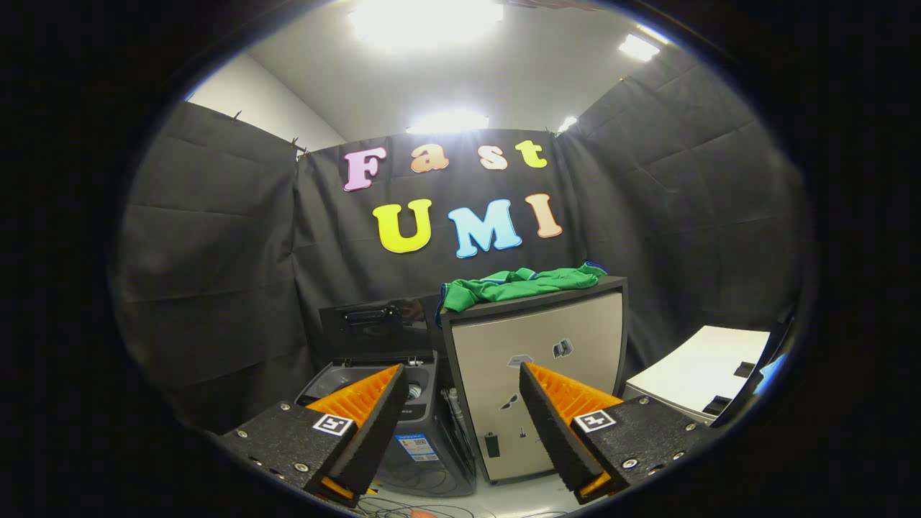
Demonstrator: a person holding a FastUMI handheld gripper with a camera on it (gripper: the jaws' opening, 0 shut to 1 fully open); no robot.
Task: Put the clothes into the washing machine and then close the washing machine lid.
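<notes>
A green garment lies crumpled on top of a small beige cabinet, well beyond my fingers. Left of the cabinet stands a dark grey top-loading washing machine; its lid is raised upright against the wall and the drum opening shows behind my left finger. My gripper is open, fingers spread wide with nothing between them. It hangs far back from both the cabinet and the machine, at about the height of the machine's top.
A white appliance top sits to the right of the cabinet. Cables lie on the pale floor in front of the washing machine. Black cloth walls close the booth on three sides.
</notes>
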